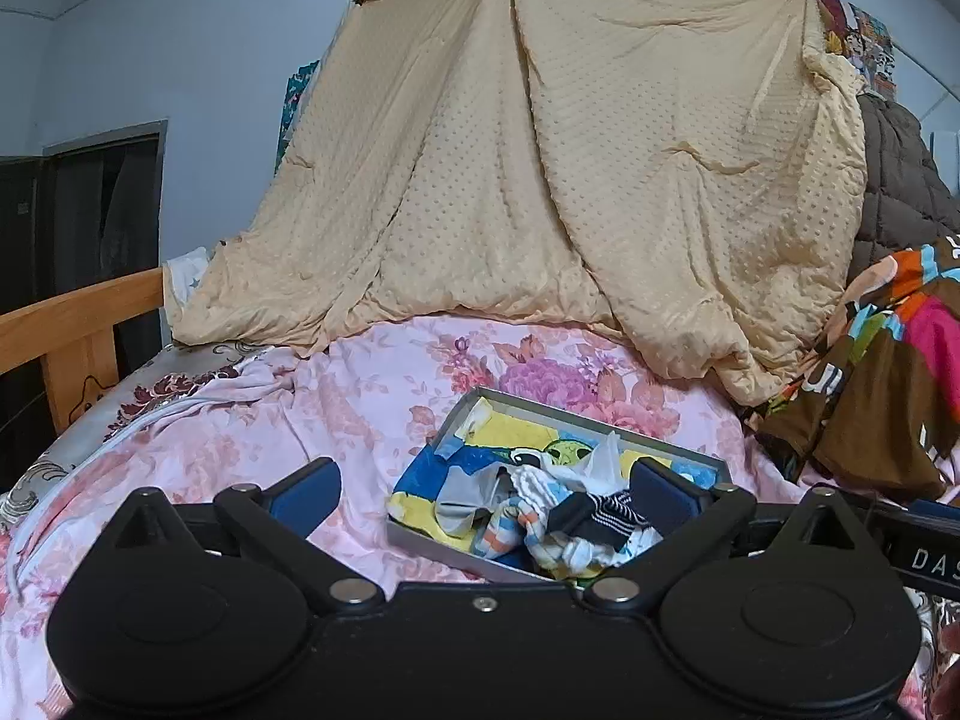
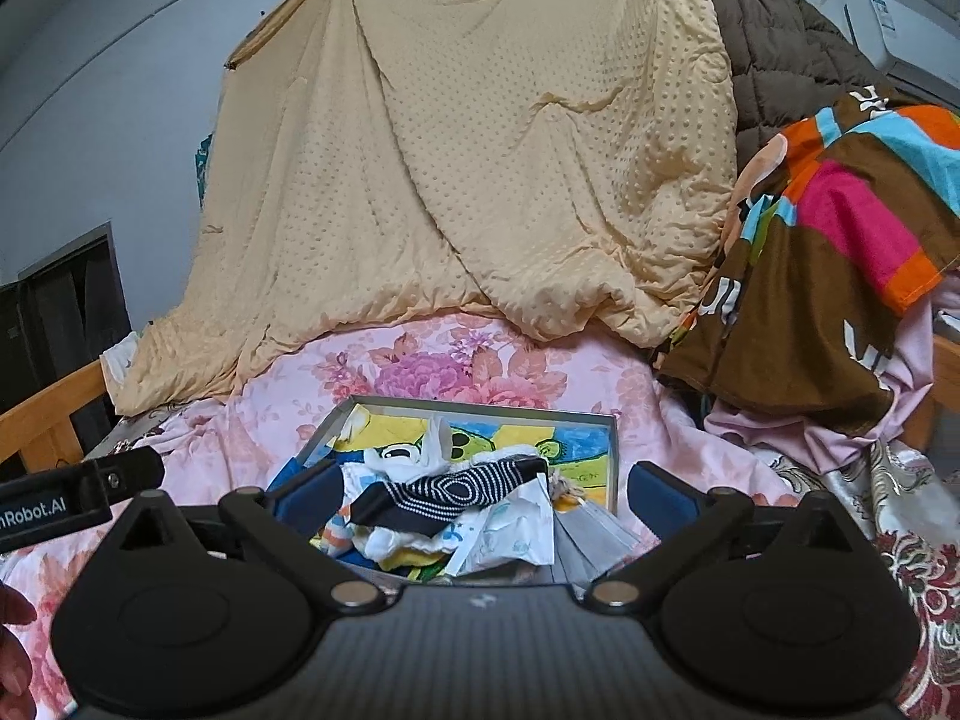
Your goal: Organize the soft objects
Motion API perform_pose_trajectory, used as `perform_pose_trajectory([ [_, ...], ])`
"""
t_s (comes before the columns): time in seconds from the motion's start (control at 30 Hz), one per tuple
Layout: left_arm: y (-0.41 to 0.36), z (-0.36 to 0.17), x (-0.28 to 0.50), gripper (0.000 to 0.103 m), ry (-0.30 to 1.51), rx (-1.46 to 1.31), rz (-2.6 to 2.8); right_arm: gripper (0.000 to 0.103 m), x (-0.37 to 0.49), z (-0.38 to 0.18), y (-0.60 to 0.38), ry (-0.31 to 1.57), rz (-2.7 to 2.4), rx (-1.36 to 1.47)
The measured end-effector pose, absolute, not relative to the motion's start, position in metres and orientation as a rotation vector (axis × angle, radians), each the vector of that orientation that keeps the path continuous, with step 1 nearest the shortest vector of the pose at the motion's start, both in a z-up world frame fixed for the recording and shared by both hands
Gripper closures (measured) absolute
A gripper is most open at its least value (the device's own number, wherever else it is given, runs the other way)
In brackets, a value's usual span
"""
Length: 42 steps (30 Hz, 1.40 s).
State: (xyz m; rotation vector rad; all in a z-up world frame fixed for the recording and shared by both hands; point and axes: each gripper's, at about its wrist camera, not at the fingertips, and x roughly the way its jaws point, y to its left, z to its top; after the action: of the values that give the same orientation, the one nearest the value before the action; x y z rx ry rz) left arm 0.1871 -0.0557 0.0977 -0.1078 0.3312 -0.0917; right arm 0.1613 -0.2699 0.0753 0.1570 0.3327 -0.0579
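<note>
Pink bedding: floral quilt (image 1: 372, 396) covers the bed, with a shallow grey cardboard tray (image 1: 543, 407) sitting on it, lower centre of both views.
Soft stuff: a jumble of small socks and cloths (image 1: 540, 510) is heaped at the tray's near end, a black-and-white striped sock (image 2: 462, 489) lying on top.
Left gripper (image 1: 480, 480): jaws spread about as wide as they go, holding nothing, hovering just short of the pile.
Right gripper (image 2: 480, 492): jaws wide too, empty, pile showing between them.
Step, I'd say: lining up a first pick.
Next move: probably dip in and pinch one piece only, they're tangled.
Hard to see: tray's near edge is hidden behind the grippers; can't count the items.
</note>
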Motion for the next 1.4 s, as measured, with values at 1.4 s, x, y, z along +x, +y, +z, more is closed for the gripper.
perform_pose_trajectory([
  [1.4, 0.000, 0.053, 0.104, 0.001, 0.341, -0.105, 0.018, 0.000, 0.083, 0.045, -0.220, 0.342, -0.033, 0.035],
])
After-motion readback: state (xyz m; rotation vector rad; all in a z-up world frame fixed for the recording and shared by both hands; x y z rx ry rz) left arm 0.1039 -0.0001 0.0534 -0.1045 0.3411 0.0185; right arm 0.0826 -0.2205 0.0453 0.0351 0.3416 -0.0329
